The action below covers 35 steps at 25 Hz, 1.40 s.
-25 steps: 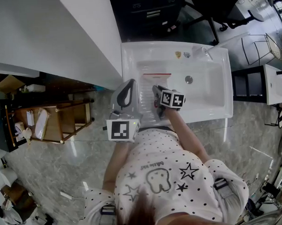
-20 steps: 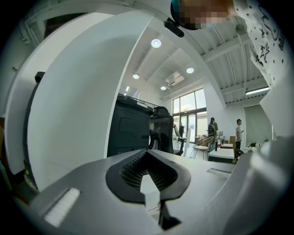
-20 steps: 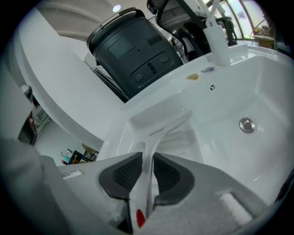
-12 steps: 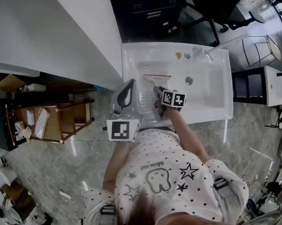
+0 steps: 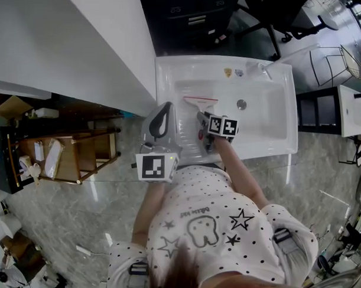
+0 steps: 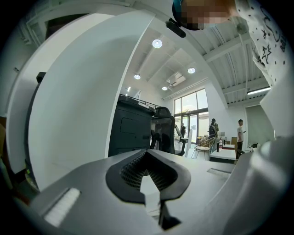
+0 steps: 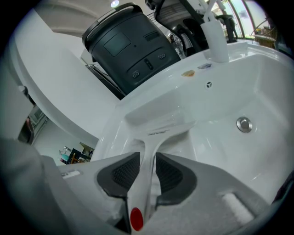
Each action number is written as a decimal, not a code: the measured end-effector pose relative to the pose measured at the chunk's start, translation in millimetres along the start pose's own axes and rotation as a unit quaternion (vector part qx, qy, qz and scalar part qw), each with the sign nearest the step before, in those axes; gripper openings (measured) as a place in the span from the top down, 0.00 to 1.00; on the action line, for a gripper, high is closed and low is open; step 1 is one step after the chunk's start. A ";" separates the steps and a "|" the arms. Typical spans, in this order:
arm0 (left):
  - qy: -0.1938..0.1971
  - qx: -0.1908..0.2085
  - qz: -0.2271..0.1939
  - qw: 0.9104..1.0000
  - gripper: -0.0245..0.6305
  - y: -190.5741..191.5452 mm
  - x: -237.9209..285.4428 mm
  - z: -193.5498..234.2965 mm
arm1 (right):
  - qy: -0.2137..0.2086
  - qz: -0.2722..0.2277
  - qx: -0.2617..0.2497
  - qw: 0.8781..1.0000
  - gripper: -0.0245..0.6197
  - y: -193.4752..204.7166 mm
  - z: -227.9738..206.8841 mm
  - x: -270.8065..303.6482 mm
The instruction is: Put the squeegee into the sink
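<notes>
A white squeegee [image 5: 200, 101] with a red dot on its handle end lies in the white sink [image 5: 166, 73], blade toward the far wall. In the right gripper view the squeegee [image 7: 150, 146] runs from between the jaws down to the sink [image 7: 262, 87] floor. My right gripper [image 5: 201, 119] points down into the basin; its jaws [image 7: 148, 158] are opening, with the handle between them and narrow gaps at the pads. My left gripper [image 5: 161, 108] hovers level over the sink's left rim. Its jaws [image 6: 147, 153] meet at the tips and hold nothing.
The drain [image 5: 242, 104] sits right of the squeegee, and the faucet [image 5: 263, 68] stands at the far right corner. A white counter [image 5: 76, 43] borders the sink on the left. A black appliance [image 7: 128, 46] stands behind the sink. A wooden shelf [image 5: 68, 153] stands on the floor at left.
The squeegee's blade has slid a little nearer in the basin, with the right gripper following slightly. The left gripper has stayed put.
</notes>
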<state>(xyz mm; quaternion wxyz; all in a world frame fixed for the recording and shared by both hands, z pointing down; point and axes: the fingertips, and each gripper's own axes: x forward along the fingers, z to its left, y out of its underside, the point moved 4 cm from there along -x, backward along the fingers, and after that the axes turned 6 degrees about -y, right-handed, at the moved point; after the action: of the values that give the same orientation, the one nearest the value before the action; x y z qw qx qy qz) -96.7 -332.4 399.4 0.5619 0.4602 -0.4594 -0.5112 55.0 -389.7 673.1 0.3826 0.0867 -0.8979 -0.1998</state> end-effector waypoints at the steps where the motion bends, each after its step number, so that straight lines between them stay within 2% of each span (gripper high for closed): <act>1: 0.000 0.000 0.000 1.000 0.97 -0.4 0.1 0.5 | 0.000 0.000 0.000 1.000 0.80 -0.3 0.3 0.3; 7: 0.000 -0.002 -0.003 1.000 0.97 1.7 -0.4 1.1 | -0.007 -0.013 0.009 1.000 0.78 -3.2 0.0 -3.3; 13: 0.008 -0.002 -0.004 1.000 0.97 4.0 -2.4 0.8 | 0.000 -0.055 0.008 0.998 0.78 -14.2 -3.4 -20.6; 14: 0.011 -0.003 -0.004 1.000 0.97 5.2 -2.9 0.6 | 0.007 -0.069 0.002 0.998 0.80 -17.8 -3.6 -25.3; 16: 0.017 -0.002 -0.005 1.000 0.97 3.9 -3.7 -0.9 | 0.023 -0.097 -0.019 0.995 0.93 -26.8 -2.9 -35.4; 17: 0.018 -0.001 -0.003 1.000 0.97 2.9 -4.4 -1.5 | 0.031 -0.109 -0.034 0.993 0.97 -31.8 -1.7 -40.0; 23: 0.032 0.003 -0.005 0.999 0.97 3.7 -9.9 -5.8 | 0.044 -0.176 -0.118 0.976 0.97 -56.1 19.7 -65.3; 30: 0.045 0.024 -0.013 0.999 0.97 4.0 -21.5 -10.7 | 0.028 -0.220 -0.210 0.952 0.97 -70.6 58.5 -98.3; 35: 0.062 0.023 -0.007 0.998 0.97 9.3 -39.4 -15.4 | 0.015 -0.257 -0.257 0.932 0.97 -70.2 85.8 -131.6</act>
<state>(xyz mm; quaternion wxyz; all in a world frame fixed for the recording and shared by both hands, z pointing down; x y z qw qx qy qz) -82.3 -291.8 404.4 0.5750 0.5069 -0.4324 -0.4748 84.4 -387.5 503.6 0.3408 0.2162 -0.7572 -0.5135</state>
